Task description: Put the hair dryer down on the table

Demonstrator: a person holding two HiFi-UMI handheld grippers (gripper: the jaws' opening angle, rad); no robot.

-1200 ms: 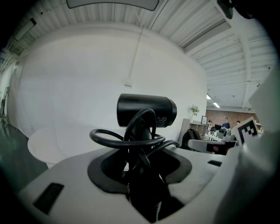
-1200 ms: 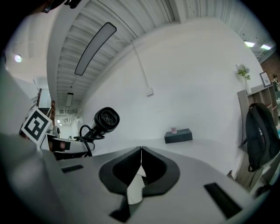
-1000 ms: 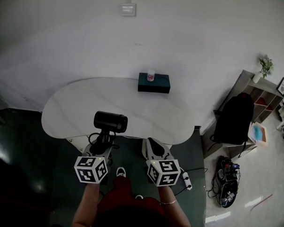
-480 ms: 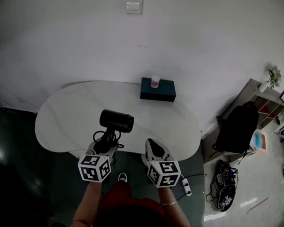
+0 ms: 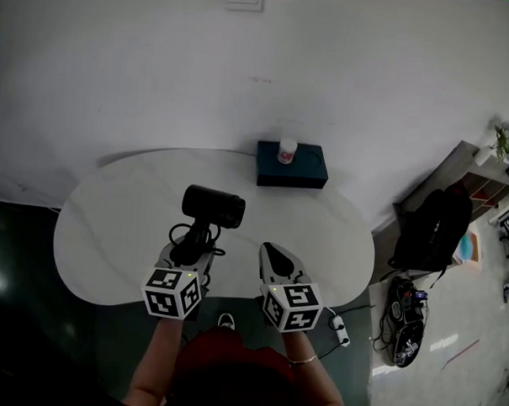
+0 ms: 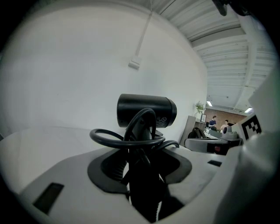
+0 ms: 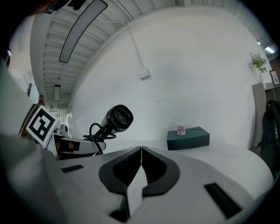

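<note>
The left gripper (image 5: pixel 188 252) has its jaws clamped on the handle of the black hair dryer (image 5: pixel 213 206), and the looped cord (image 6: pixel 109 136) is bunched around the handle just above them. The barrel sits upright over the near-middle of the white table (image 5: pixel 101 233) and, as far as the views show, does not rest on it. The right gripper (image 5: pixel 273 253) hangs beside it, jaws pressed together on nothing. To set the dryer down well, the person would lower the left gripper onto the bare tabletop in front, well short of the dark box (image 5: pixel 291 168) at the far edge and the small cup (image 5: pixel 287 151) standing on it. The dryer should be tipped so that barrel and handle lie flat before the jaws part, since released upright it would likely topple. The cord loops could snag on the jaws, so a slow, straight withdrawal seems wise.
</note>
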